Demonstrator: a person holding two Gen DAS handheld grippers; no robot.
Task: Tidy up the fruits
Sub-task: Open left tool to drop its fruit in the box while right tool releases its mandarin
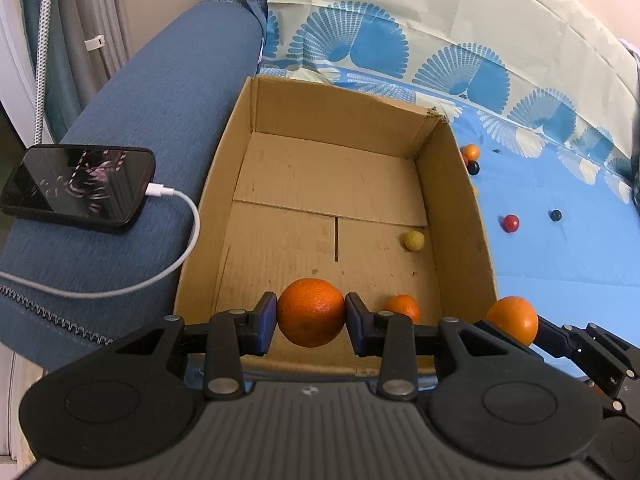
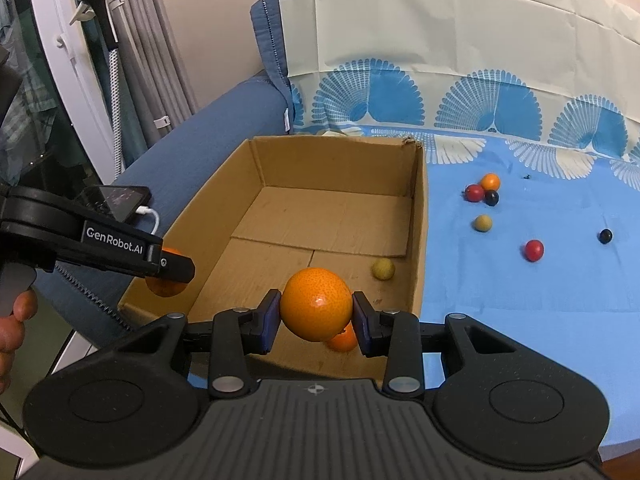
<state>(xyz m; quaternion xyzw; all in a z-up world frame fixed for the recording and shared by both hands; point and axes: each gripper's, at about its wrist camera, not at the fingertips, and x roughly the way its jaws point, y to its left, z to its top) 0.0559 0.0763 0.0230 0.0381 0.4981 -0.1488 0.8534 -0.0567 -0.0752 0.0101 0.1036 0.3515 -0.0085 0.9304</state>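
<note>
The left gripper (image 1: 311, 314) is clamped on a dark orange (image 1: 311, 312), its blue pads pressed against both sides, and holds it over the near edge of the open cardboard box (image 1: 460, 208). The right gripper (image 2: 316, 312) grips a lighter orange (image 2: 316, 305) in the same way, also above the box's near edge, toward its right wall. In the right wrist view the left gripper shows from the side at the box's near left corner, its orange partly hidden behind the black finger.

Inside the box, a small orange fruit (image 1: 403, 307) lies by the near wall, partly covered by the right-hand finger of each gripper in its own view, and a small yellow fruit (image 1: 414, 241) lies near the right wall. The rest of the box floor is bare cardboard.

The box sits on a sofa covered by a blue sheet (image 2: 520, 280) with a fan pattern. On the sheet to the right of the box lie loose small fruits: a cluster of an orange, a red and a dark one (image 2: 484, 189), a yellow-brown one (image 2: 483, 223) just nearer, and a red one (image 2: 534, 250) and a dark one (image 2: 605, 236) farther right, well apart.

On the blue sofa armrest (image 1: 160, 100) left of the box rests a phone (image 1: 76, 184) with a white cable (image 1: 176, 264) plugged in, trailing along the armrest.
</note>
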